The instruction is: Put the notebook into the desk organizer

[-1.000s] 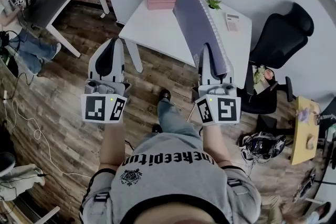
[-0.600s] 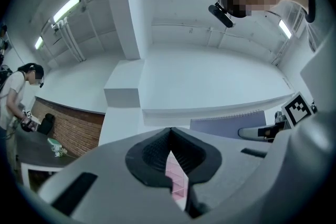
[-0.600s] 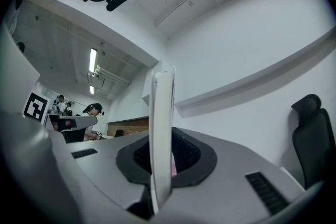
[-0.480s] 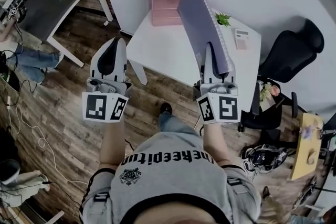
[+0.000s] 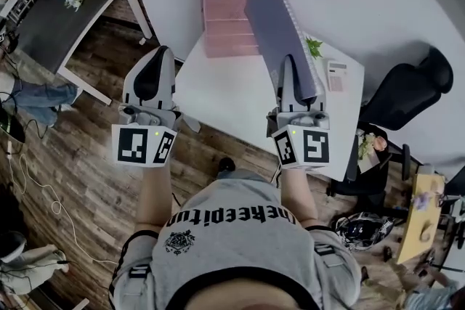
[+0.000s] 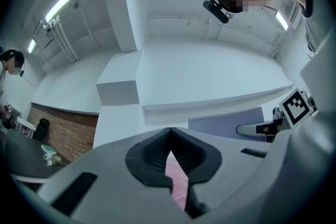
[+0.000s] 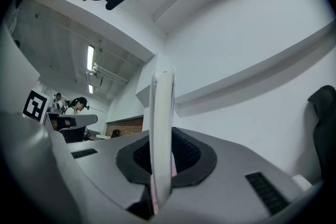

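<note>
Since a second ago, the organizer (image 5: pixel 225 7) and table (image 5: pixel 218 94) have been brought nearer in the head view. The notebook (image 5: pixel 280 33) is now held tilted at the organizer's 3 o'clock edge. Only the right gripper view shows the notebook edge-on, clamped by the right gripper (image 5: pixel 290 72). The left gripper (image 5: pixel 156 62) is held forward at its 9 o'clock, closed on nothing.

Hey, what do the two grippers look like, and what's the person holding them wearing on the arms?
The left gripper and right gripper both have light grey, tapered shells with black ribbed pads on the fingers. Each carries a white cube with black square markers and a small green light. No cables show on them. The person wears a grey short-sleeved T-shirt with dark print.
</note>
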{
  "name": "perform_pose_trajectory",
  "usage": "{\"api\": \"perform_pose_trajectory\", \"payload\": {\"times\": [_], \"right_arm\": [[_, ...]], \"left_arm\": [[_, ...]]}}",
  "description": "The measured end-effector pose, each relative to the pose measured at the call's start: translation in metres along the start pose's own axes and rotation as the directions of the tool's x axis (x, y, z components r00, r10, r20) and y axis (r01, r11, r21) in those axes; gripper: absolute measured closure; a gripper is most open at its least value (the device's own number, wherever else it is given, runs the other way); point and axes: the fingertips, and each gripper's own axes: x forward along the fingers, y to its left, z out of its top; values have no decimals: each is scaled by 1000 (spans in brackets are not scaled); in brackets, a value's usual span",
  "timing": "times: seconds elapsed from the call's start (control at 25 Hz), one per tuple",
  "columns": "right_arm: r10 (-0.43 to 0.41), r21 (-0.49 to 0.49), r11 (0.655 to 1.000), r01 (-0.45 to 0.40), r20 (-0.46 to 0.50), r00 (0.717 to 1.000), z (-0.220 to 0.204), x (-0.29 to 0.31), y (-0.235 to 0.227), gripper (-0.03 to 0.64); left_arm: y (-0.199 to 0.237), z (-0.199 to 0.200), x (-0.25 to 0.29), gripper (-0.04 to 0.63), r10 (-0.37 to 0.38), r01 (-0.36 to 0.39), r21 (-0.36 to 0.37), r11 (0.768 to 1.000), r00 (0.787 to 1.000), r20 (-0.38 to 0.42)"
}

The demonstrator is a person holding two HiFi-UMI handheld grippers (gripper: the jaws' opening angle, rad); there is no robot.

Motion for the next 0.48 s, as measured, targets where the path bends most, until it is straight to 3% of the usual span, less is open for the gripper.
{"api": "perform_pose_trajectory", "payload": {"times": [0.48], "right_arm": [[28, -68, 997, -29, -8, 1000, -15, 54, -22, 586]], "left_arm": [[20, -32, 35, 592, 31, -31, -35, 999, 1000, -3]]}}
